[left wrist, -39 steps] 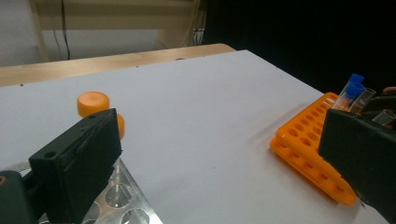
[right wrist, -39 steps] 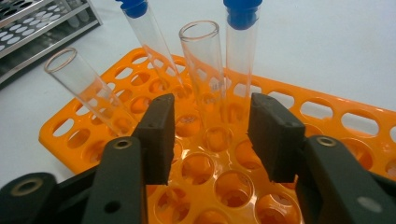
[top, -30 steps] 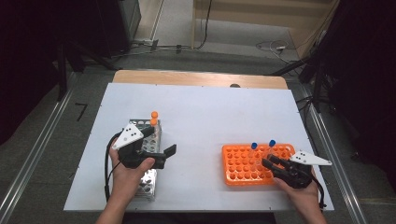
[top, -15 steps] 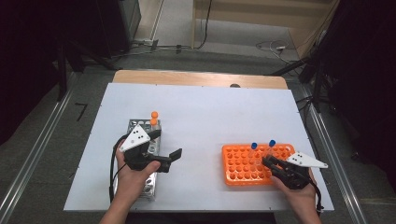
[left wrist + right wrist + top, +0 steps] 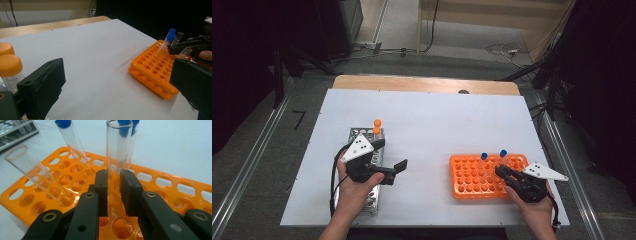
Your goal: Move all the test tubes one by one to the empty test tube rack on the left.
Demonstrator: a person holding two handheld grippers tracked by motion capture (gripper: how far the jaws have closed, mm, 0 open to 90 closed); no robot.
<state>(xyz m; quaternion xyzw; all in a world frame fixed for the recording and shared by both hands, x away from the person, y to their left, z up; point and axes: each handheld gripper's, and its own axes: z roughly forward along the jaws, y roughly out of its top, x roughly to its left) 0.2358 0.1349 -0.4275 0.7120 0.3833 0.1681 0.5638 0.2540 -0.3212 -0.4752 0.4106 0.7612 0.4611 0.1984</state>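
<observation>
Right gripper (image 5: pixel 113 192) fingers clench an uncapped glass test tube (image 5: pixel 118 150) standing in the orange rack (image 5: pixel 175 187). Left gripper (image 5: pixel 112 85) hovers, fingers released and empty.

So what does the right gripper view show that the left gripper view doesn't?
Right gripper view alone: the right tongs shut on an open glass tube. Left gripper view alone: two orange-capped vials beside the open left tongs, plus the table's wooden far edge. Both: the orange rack, its blue-capped tubes and a leaning open tube.
</observation>
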